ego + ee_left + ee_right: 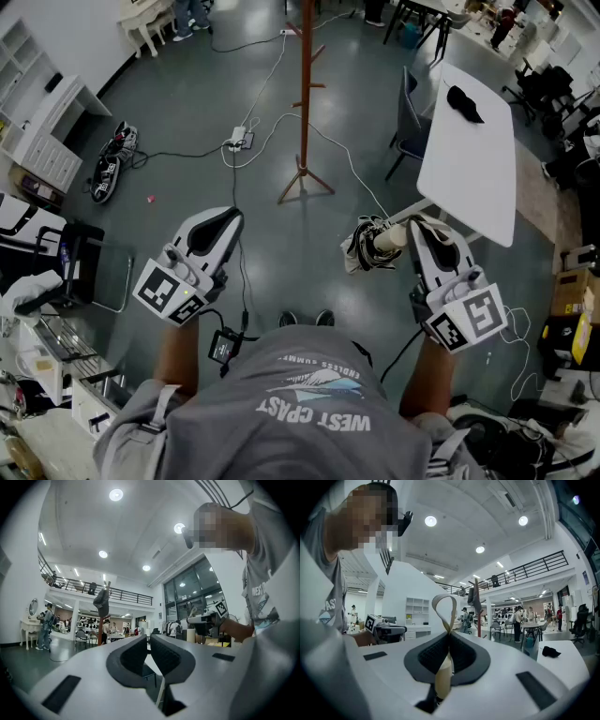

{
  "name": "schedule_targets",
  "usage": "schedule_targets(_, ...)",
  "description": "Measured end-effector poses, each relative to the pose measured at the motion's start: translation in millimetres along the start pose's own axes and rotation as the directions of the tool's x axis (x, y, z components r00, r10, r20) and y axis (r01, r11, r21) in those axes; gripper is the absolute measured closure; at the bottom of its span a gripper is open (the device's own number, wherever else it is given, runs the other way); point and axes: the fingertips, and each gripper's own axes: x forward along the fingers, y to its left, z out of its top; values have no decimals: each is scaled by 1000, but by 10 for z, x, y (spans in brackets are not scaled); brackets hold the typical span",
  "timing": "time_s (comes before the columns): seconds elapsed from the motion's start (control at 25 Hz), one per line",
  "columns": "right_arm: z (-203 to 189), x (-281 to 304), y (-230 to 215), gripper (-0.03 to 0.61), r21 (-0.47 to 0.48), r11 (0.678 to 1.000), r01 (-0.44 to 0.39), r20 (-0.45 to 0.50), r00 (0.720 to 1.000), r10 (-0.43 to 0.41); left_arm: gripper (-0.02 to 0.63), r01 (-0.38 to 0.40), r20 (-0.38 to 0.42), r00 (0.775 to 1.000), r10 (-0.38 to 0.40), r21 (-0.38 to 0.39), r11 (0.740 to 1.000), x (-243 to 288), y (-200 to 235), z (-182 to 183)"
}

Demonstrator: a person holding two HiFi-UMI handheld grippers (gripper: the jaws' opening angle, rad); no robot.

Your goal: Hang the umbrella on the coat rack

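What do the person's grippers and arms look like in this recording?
The left gripper and right gripper both have white, rounded shells with black, textured jaw pads. Each carries a white cube printed with black square markers. A small black box with a black cable sits by the left forearm. The person wears a grey short-sleeved T-shirt with white print.

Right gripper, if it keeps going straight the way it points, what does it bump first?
Probably nothing soon: the right gripper, shut on the umbrella, faces open floor. The coat rack stands slightly right of that line, far off.
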Motion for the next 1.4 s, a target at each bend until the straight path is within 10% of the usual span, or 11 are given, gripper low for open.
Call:
schedule_targets(0.56,73,258,-54,548,31,1000,-7,34,999,6,577,31,-19,999,-32,-16,999,94,89,-133)
schedule_targets(1.4,5,1126,-901,548,61,985,-162,21,987,161,577,-140,-36,990,140,-5,990,726,541,-232)
